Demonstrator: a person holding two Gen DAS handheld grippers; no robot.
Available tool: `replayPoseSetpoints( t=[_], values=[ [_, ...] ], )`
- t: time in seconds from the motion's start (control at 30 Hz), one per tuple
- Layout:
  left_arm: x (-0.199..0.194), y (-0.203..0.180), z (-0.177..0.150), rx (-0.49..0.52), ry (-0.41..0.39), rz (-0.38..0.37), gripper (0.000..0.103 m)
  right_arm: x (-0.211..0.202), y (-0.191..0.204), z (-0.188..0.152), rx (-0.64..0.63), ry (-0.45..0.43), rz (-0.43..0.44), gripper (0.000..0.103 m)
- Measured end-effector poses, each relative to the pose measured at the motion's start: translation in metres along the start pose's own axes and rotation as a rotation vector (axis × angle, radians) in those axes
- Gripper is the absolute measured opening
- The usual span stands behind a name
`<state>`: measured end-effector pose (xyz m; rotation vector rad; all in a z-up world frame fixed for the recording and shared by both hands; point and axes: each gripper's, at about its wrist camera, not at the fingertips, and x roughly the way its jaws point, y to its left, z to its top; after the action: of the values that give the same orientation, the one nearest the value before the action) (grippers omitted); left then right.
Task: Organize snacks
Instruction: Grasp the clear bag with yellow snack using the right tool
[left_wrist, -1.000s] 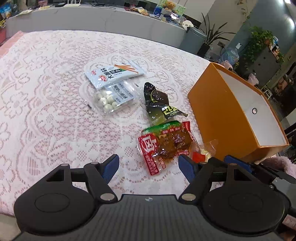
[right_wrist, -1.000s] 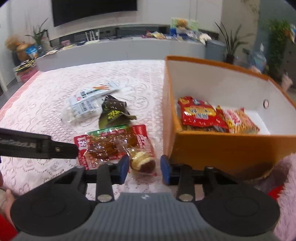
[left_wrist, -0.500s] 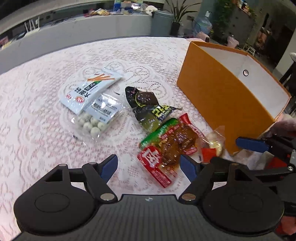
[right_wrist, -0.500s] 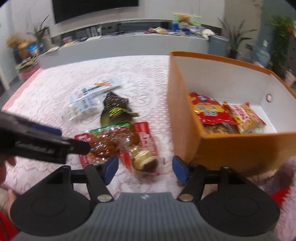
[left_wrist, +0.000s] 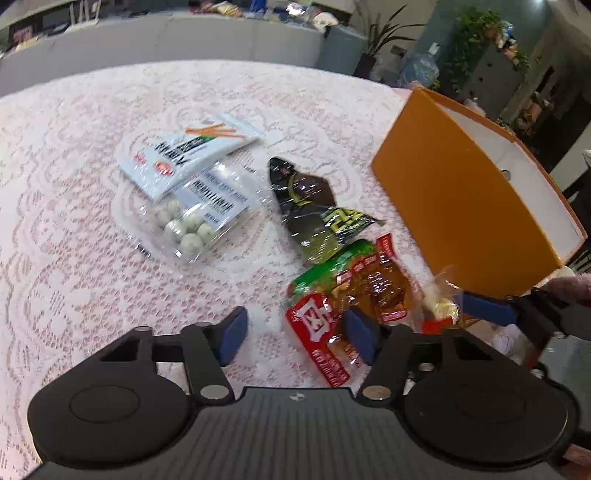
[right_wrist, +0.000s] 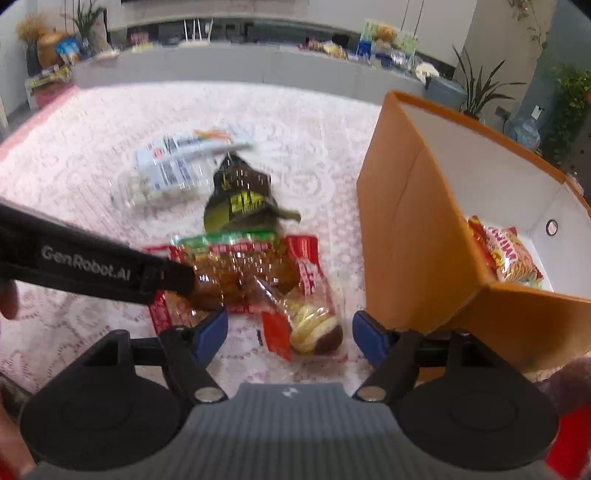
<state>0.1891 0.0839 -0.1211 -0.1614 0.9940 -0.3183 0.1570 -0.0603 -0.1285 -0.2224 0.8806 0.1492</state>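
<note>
Left tongs, half-wide and closing, are seen over the red meat packet, unpinched; right tongs, opening wide, are straddling a small wrapped pastry, untouched.

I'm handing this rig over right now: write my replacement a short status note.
Left tool: closing, nothing gripped, its right finger over the red-and-green meat packet.
Right tool: opening around the small clear bun packet, pads not touching it.
Done: red snack bags in the orange cardboard box.
Left on the pink lace tablecloth: both packets, dark green pouch, white stick-snack bag, clear bag of pale balls.
</note>
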Motion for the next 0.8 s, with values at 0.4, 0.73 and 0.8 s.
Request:
replayPoseSetpoints(
  t=[0.4, 0.73, 0.8],
  values=[
    [-0.007, 0.008, -0.003, -0.112, 0.011, -0.051, 0.014, -0.005, 0.007, -0.007, -0.044, -0.024, 0.058, 0.045],
    [-0.030, 0.010, -0.029, -0.202, 0.047, 0.022, 0.000, -0.015, 0.012, -0.009, -0.076, -0.057, 0.125, 0.043],
    [-0.034, 0.008, -0.033, -0.198, 0.046, 0.011, 0.000, -0.016, 0.011, -0.009, -0.064, -0.051, 0.196, 0.042]
  ],
)
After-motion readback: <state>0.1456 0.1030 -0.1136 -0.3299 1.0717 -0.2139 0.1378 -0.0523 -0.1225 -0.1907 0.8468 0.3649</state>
